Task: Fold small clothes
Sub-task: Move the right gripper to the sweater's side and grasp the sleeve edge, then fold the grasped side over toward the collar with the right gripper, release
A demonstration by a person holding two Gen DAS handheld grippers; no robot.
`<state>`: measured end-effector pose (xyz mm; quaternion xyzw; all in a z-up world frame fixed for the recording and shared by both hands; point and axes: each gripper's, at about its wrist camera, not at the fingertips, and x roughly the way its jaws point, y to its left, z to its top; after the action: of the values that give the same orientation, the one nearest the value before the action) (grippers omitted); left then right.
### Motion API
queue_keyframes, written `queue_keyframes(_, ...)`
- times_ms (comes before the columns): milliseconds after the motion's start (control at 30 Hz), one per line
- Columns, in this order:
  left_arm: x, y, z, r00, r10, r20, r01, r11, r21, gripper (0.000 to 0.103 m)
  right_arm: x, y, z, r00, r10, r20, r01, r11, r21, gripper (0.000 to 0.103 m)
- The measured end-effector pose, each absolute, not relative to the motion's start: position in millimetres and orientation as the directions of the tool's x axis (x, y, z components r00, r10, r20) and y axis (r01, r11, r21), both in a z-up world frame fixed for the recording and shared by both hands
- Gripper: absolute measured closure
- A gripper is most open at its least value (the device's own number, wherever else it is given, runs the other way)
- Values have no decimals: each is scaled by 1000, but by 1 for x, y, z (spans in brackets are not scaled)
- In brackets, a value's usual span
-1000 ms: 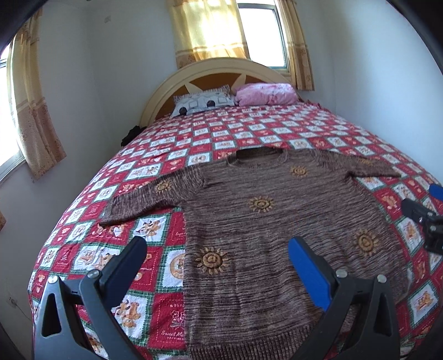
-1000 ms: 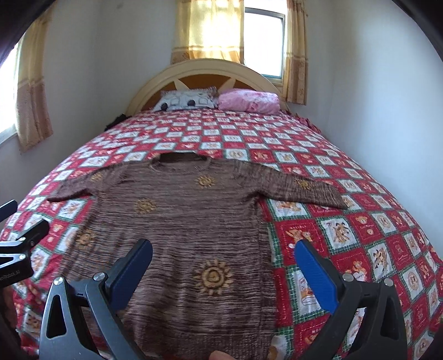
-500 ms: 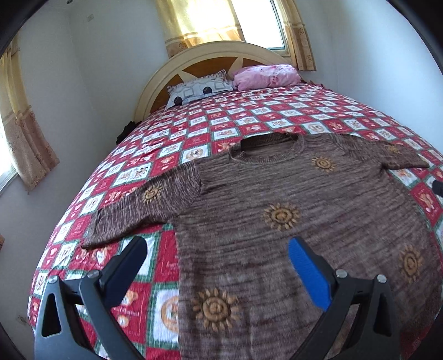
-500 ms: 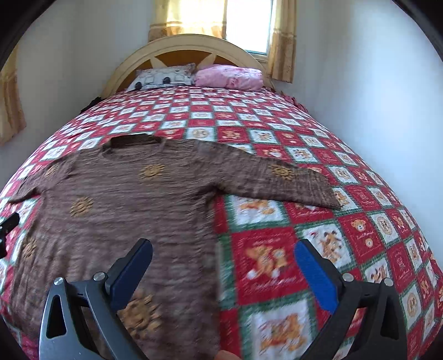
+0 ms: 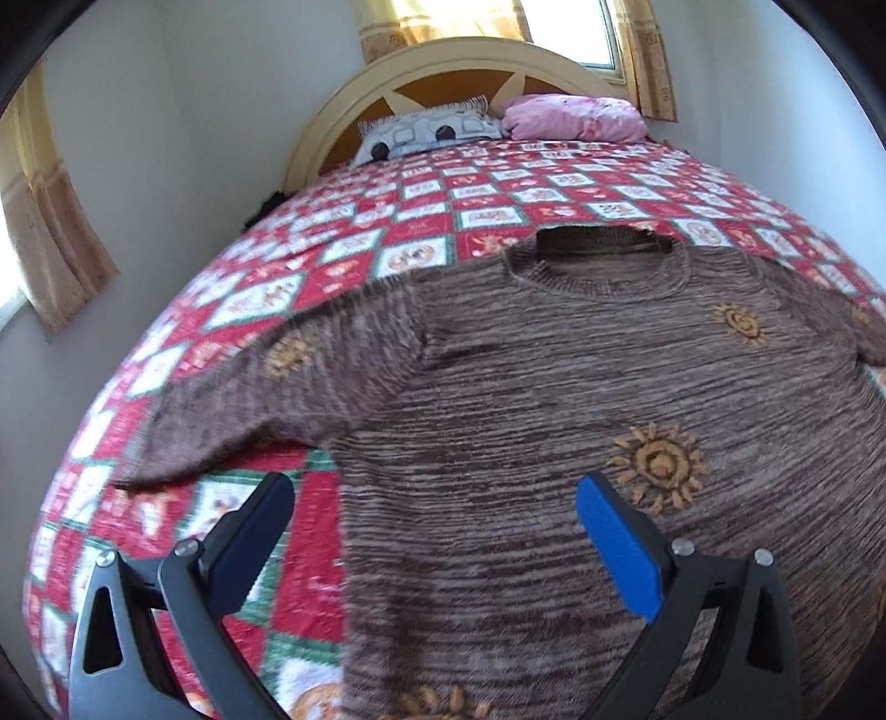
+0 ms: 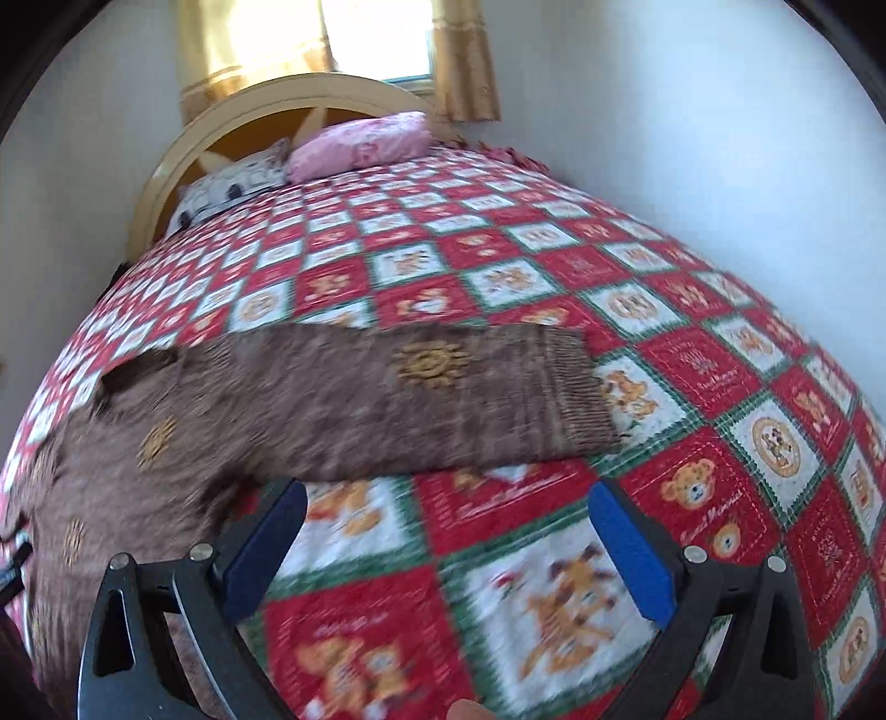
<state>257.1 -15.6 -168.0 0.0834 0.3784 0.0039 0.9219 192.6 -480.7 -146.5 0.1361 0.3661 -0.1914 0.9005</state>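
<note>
A brown knit sweater (image 5: 554,399) with orange sun motifs lies flat, front up, on the bed, neck toward the headboard. My left gripper (image 5: 432,531) is open and empty, low over the sweater's left side, just below its left sleeve (image 5: 266,399). My right gripper (image 6: 448,537) is open and empty over the quilt, just in front of the sweater's right sleeve (image 6: 432,399), whose ribbed cuff (image 6: 576,393) points right. The sweater's body (image 6: 111,498) lies to its left.
The bed has a red, white and green patchwork quilt (image 6: 637,310). A grey pillow (image 5: 432,130) and a pink pillow (image 5: 576,116) lie by the arched headboard (image 5: 459,72). White walls close in on both sides; a curtained window (image 6: 354,39) is behind.
Both grippers moved forward and lower toward the bed. The left came in close over the sweater's left side; the right swung right toward the right sleeve. Both stayed open.
</note>
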Motion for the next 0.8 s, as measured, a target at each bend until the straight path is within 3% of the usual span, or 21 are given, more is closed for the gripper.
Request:
queue_keyframes(100,263,-14,-174,699,51,-714,55,991,124,0,197,-507,-153,639,-246,-729,492,859,141,4)
queue_keyframes(167,267,-13,-180,687,48,-725,57,991,119,0,201,-522,-158,626,-240,-742,514,843,161,13)
queue_keyframes(500,279,-11,-200,622,26,-783,69,994,88,0,219,-564,-180,570,-242,-785,586,789,182,34)
queue_keyframes(533,279,-11,-200,622,25,-783,70,994,87,0,222,-561,-180,571,-240,-785,581,794,180,38)
queue_keyframes(667,281,-11,-202,613,18,-790,74,994,80,0,238,-552,-182,560,-233,-795,548,824,145,78)
queue_keyframes(800,283,-8,-204,598,-7,-802,80,995,51,0,248,-544,-175,575,-205,-792,526,834,166,88)
